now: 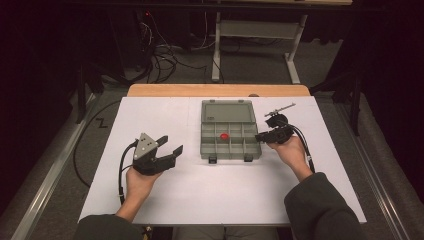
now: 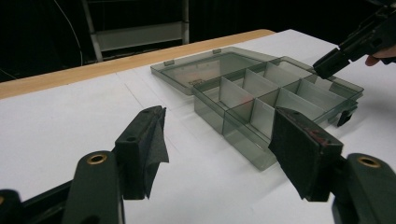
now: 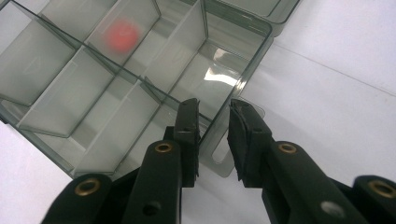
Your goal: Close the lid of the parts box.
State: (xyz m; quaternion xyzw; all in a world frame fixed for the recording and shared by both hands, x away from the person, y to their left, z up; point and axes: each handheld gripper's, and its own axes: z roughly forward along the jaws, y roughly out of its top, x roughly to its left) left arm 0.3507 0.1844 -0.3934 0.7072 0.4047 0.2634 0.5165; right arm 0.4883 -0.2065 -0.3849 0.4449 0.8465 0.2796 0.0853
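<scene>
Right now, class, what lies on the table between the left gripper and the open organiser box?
Nothing: in the high view, only bare white table separates the left gripper from the organiser box; the left gripper view agrees.

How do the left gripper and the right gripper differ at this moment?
The left gripper has its jaws wide apart; the right gripper has them nearly closed. The left gripper hovers beside the organizer box, the right at its wall. Both hold nothing.
</scene>
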